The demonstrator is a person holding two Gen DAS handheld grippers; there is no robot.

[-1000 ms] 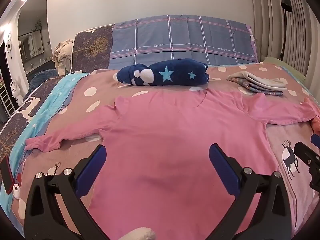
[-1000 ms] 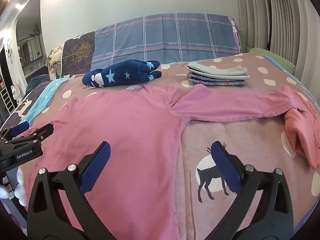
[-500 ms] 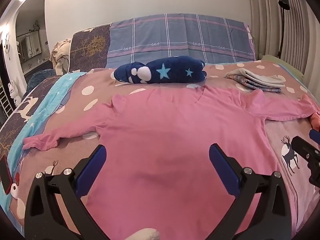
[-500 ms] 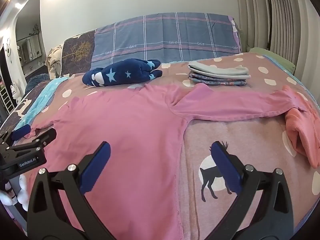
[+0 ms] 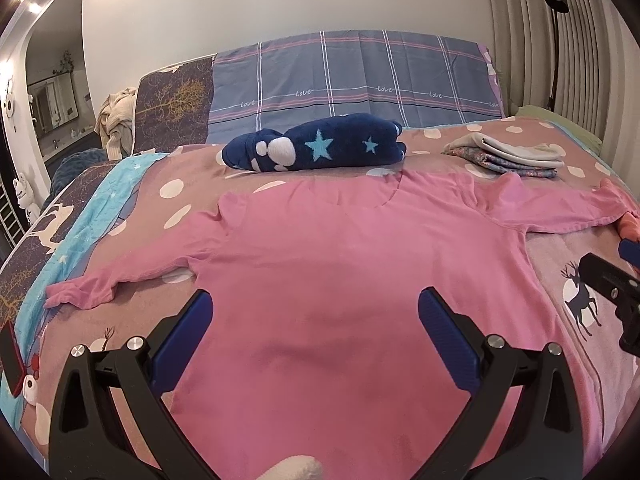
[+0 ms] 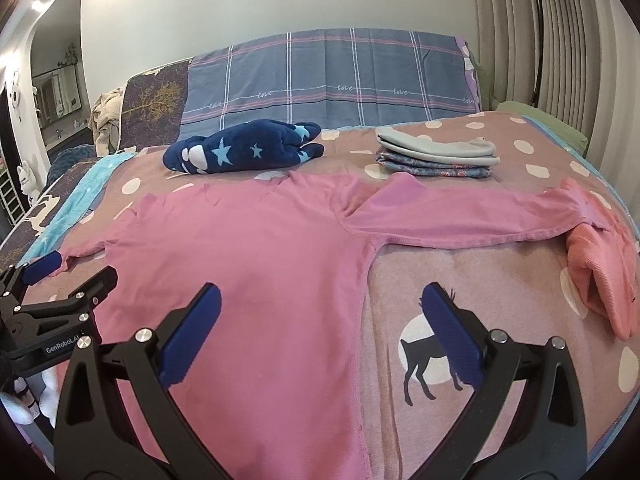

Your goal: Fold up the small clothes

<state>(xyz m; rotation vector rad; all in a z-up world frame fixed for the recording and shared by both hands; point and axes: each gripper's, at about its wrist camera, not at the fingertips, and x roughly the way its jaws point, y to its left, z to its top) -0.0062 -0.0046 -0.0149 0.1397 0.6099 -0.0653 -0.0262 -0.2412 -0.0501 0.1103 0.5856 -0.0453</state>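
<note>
A pink long-sleeved shirt point(image 5: 340, 264) lies spread flat on the bed, sleeves out to both sides; it also shows in the right wrist view point(image 6: 248, 248). My left gripper point(image 5: 316, 328) is open and empty above the shirt's lower body. My right gripper point(image 6: 320, 320) is open and empty above the shirt's right side seam. The left gripper shows at the left edge of the right wrist view point(image 6: 60, 288). The right gripper's tip shows at the right edge of the left wrist view point(image 5: 612, 280).
A dark blue star-patterned plush point(image 5: 316, 148) lies behind the shirt's collar. A stack of folded clothes point(image 6: 436, 154) sits at the back right. A crumpled coral garment point(image 6: 600, 272) lies by the right sleeve's end. Pillows point(image 6: 328, 76) line the headboard.
Both grippers have drawn back and risen slightly; the shirt sits a little farther away in both views. The jaws have stayed open and the clothes have not moved.
</note>
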